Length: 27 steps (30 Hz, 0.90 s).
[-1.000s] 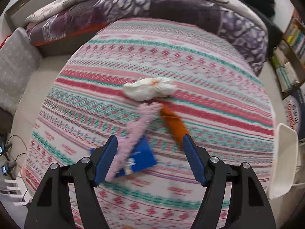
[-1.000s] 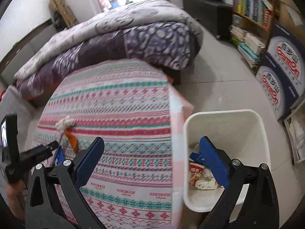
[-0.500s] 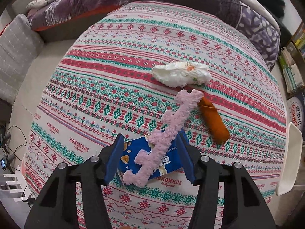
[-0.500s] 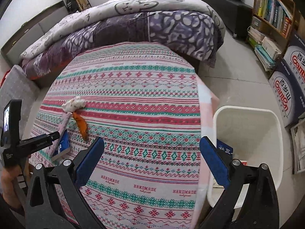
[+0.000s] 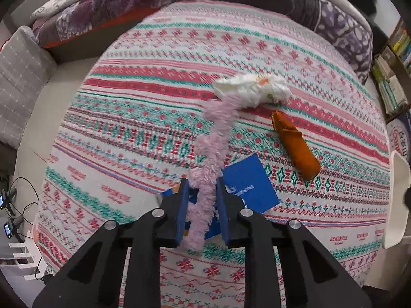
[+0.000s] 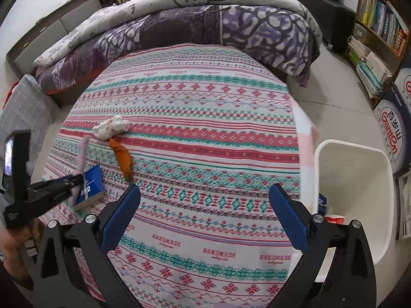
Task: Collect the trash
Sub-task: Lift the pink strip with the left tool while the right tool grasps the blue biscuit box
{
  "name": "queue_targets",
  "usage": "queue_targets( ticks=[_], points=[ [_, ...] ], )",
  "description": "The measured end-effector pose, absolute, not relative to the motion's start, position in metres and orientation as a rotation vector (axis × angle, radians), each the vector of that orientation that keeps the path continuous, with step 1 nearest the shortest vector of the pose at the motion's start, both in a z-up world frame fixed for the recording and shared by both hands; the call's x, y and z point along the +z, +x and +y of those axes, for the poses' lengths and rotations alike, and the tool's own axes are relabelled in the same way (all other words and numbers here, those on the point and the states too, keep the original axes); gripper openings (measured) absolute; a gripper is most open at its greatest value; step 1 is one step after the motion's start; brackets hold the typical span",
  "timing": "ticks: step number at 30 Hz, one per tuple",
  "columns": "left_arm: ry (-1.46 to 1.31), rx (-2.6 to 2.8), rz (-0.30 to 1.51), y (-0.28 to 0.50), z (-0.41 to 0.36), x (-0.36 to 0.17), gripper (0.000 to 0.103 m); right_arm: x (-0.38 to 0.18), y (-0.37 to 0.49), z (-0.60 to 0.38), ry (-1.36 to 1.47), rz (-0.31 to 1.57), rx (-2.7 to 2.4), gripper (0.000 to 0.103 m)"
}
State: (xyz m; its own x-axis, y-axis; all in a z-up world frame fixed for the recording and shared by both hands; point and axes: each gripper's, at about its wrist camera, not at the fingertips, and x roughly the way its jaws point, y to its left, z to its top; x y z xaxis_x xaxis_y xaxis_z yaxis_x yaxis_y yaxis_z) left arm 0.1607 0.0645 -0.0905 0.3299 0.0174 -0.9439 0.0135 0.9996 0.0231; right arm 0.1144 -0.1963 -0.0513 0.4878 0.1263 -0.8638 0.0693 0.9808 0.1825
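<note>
On the patterned tablecloth (image 5: pixel 133 118) a long pink fuzzy strip (image 5: pixel 215 138) runs from a crumpled white tissue (image 5: pixel 253 89) down over a blue snack packet (image 5: pixel 246 179). My left gripper (image 5: pixel 202 187) is closing its jaws on the strip's near end, and the blue pads press its fluff. An orange wrapper (image 5: pixel 295 146) lies to the right. The right wrist view shows the strip (image 6: pixel 82 151), packet (image 6: pixel 91 184), tissue (image 6: pixel 111 127) and wrapper (image 6: pixel 123 157) at far left, beside the left gripper (image 6: pixel 74 179). My right gripper (image 6: pixel 205 188) hangs open over the cloth, holding nothing.
A white bin (image 6: pixel 354 179) with some packets inside stands on the floor off the table's right edge. A bed with a purple quilt (image 6: pixel 195 25) lies beyond the table. A bookshelf (image 6: pixel 380 25) and printed cartons (image 6: pixel 395 118) stand right; a grey cushion (image 5: pixel 18 82) sits left.
The left jaws have come together on the pink strip's near end. The right gripper has swung left, from over the bin to over the tablecloth.
</note>
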Motion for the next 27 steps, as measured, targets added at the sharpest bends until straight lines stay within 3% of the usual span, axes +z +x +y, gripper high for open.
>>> queue_targets(
  ticks=[9, 16, 27],
  points=[
    [-0.106, 0.002, 1.090, 0.134, 0.114, -0.024, 0.022, -0.095, 0.111, -0.146, 0.472, 1.218, 0.102, 0.096],
    [-0.193, 0.067, 0.982, 0.115, 0.160, 0.017, 0.022, -0.117, 0.126, -0.070, 0.742, 1.229, -0.035, 0.096],
    [-0.290, 0.087, 0.940, 0.095, 0.206, 0.035, 0.022, -0.124, 0.165, -0.005, 0.642, 1.221, -0.244, 0.097]
  ],
)
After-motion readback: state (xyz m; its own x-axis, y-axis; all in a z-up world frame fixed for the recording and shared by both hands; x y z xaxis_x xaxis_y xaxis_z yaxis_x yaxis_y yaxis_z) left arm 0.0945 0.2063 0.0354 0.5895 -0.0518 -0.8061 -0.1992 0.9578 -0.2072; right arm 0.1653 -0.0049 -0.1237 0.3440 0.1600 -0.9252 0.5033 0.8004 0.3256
